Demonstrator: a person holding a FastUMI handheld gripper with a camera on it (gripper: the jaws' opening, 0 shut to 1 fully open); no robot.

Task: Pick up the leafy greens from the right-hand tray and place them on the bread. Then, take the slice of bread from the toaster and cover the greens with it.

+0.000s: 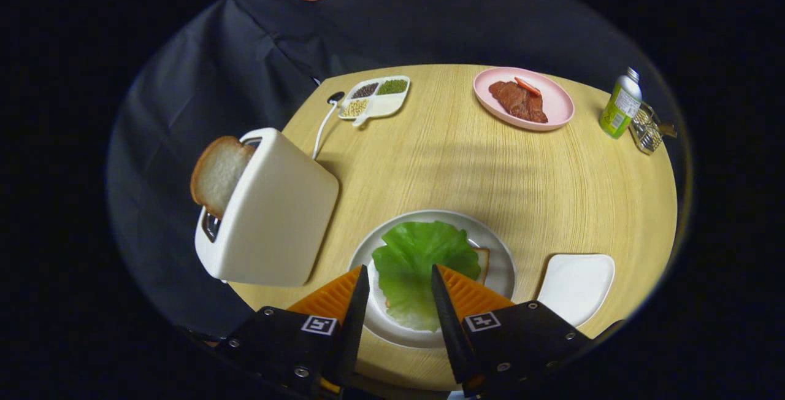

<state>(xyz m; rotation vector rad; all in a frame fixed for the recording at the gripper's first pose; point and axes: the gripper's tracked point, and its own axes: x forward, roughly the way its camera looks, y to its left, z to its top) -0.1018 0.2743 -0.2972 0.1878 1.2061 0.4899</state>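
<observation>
Leafy greens (423, 265) are seen spread over the bread (482, 263) on the round plate (500, 253), with only a corner of that bread showing at their right edge, so the first half of the task is judged done. The gripper (400, 283) is held above the near part of the plate with its fingers parted and nothing clasped between them; the greens are viewed through the gap. The tray (576, 286) to the right of the plate is bare. What remains is the slice of bread (218, 173) standing out of the toaster (270, 210), which sits left of the plate on the wooden table (490, 173). Several risks are judged from here. The slice could be crushed or torn if it is pinched too hard, since it looks soft. The toaster could be dragged or tipped if the slice is pulled at an angle rather than straight along its slot. The greens could be pushed off the bread if the slice is set down off-centre or slid into place.
</observation>
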